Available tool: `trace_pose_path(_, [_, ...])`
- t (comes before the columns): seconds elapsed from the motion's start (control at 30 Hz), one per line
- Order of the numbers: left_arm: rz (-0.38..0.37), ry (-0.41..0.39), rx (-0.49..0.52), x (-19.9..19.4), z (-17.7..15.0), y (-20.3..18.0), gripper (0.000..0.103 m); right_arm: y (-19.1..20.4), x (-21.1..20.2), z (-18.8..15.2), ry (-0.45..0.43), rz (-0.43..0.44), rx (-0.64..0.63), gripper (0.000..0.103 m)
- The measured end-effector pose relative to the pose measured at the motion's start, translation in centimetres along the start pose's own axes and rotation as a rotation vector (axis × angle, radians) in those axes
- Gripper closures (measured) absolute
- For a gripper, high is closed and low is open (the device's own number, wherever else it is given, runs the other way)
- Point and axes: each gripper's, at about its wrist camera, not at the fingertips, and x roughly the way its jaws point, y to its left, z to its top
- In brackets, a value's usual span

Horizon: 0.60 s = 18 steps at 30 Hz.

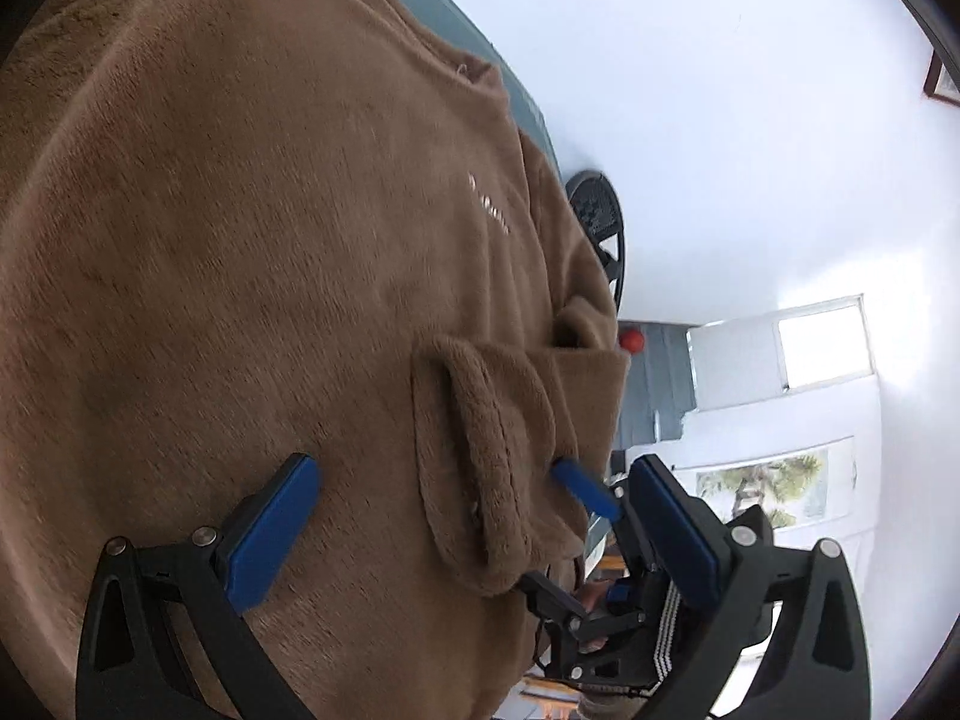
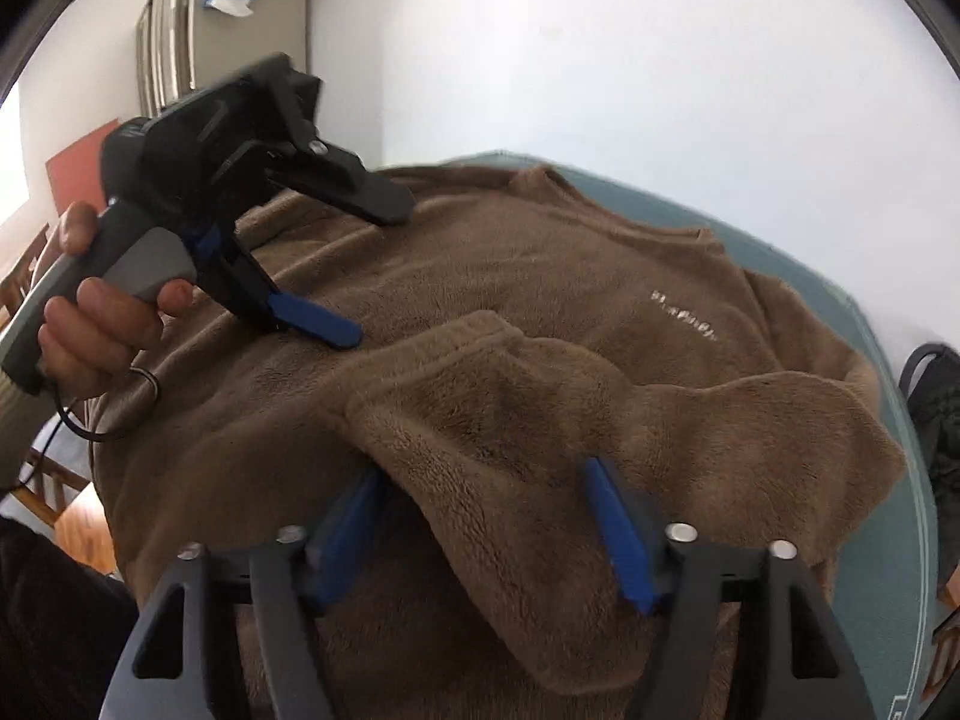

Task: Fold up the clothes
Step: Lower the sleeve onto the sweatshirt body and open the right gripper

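A brown fleece sweater (image 1: 252, 252) (image 2: 540, 276) lies spread, chest print up, on a teal table (image 2: 870, 420). One sleeve (image 2: 510, 420) is folded across its body, the cuff (image 1: 480, 450) toward the middle. My right gripper (image 2: 486, 498) stands open astride this sleeve, the fabric lying loose between the blue pads. In the left wrist view one of its blue fingers (image 1: 585, 486) pokes out beside the cuff. My left gripper (image 1: 474, 462) (image 2: 384, 273), held by a hand (image 2: 102, 324), hovers open over the sweater's body with nothing between its fingers.
A black object (image 2: 942, 396) (image 1: 600, 216) stands past the table's far edge, with a red ball (image 1: 631, 341) near it. The sweater's hem hangs over the near edge above wooden floor (image 2: 78, 528). A white wall rises behind the table.
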Motion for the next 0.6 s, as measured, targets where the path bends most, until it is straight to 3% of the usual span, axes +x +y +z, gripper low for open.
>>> trace_pose_path(0.47, [-0.022, 0.079, -0.089, 4.6, 0.7, -3.2, 0.000, -1.7, -1.8, -0.8, -0.074, 0.064, 0.131, 0.032])
trace_pose_path(0.6, [0.051, 0.097, -0.072, 6.6, 1.0, -4.1, 0.001, -1.9, -2.3, -1.0, -0.097, 0.075, 0.145, 0.032])
